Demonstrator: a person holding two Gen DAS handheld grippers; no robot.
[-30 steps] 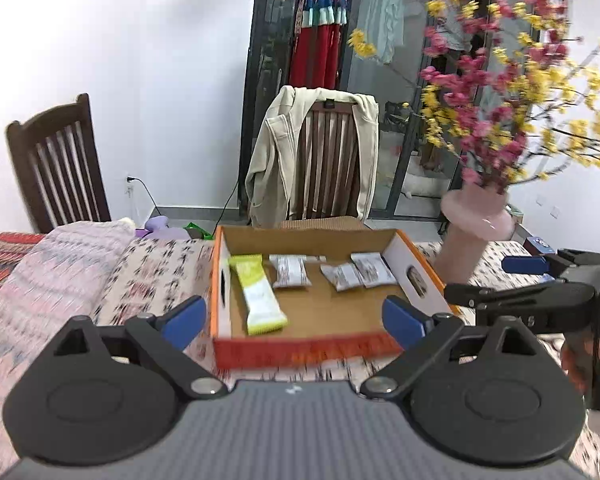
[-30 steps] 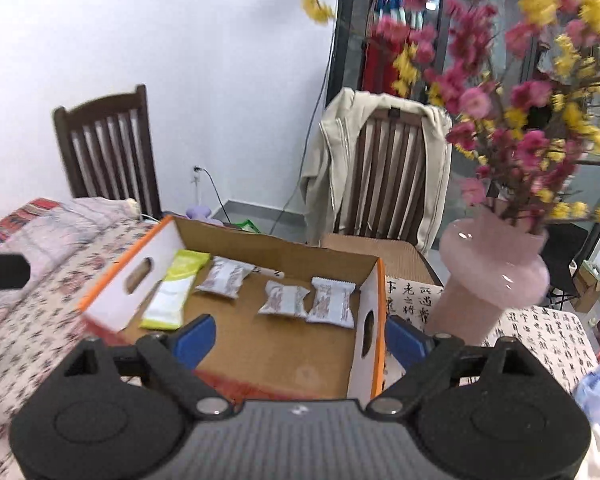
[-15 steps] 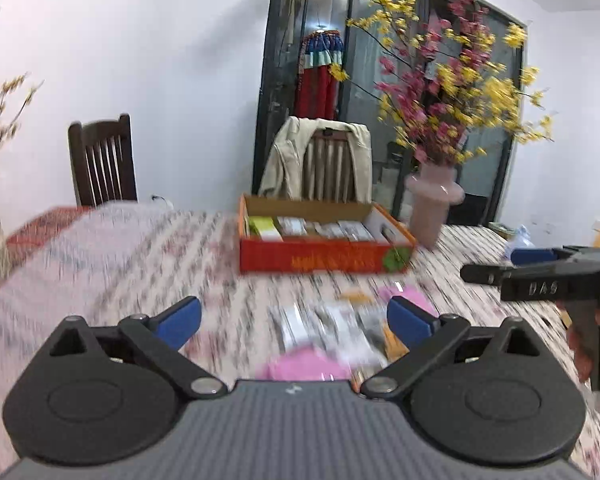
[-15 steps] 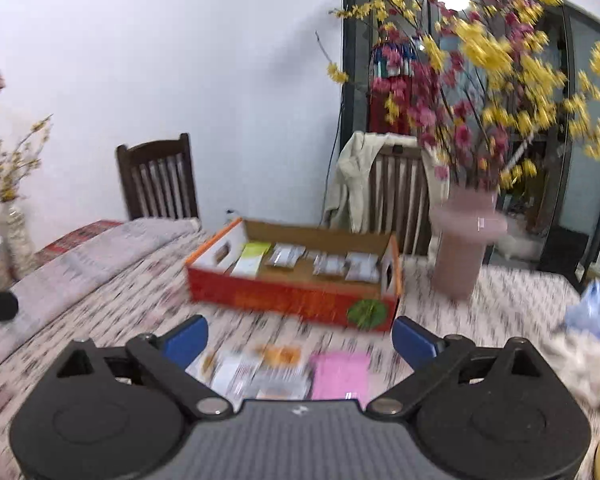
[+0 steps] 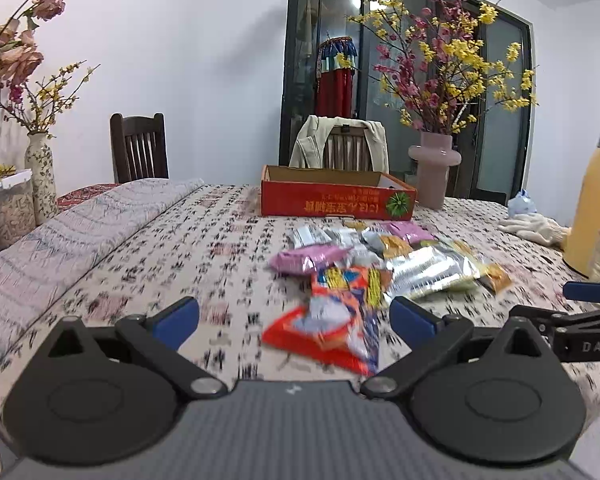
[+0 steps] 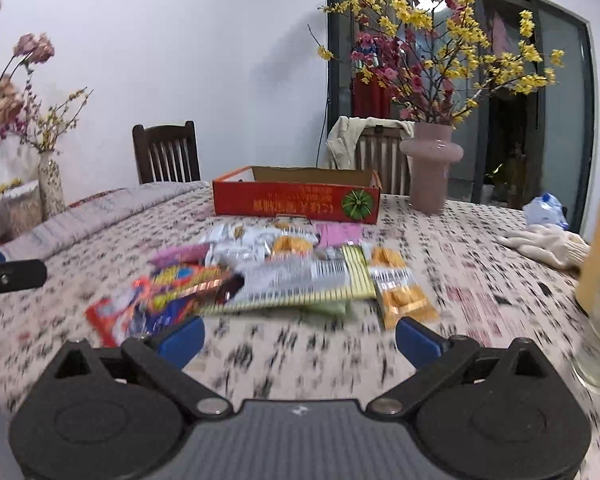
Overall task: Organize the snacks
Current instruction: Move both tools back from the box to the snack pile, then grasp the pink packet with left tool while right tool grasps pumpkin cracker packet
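Note:
An open red cardboard box stands far down the patterned tablecloth; its inside is hidden from this low angle. A loose pile of snack packets lies between it and me: a red-orange packet nearest, a pink one, a large silver-green one and an orange cracker packet. My left gripper is open wide just before the red-orange packet, holding nothing. My right gripper hovers before the pile's near edge, its jaws opening with nothing between them.
A pink vase of blossoms stands right of the box. White gloves and a yellow jug are at the right. A folded blanket and a small vase lie left. Two chairs stand behind.
Both grippers pulled back from over the box toward the table's near end and sank lower. The snack pile came into view in front of them. Both pairs of jaws widened a little.

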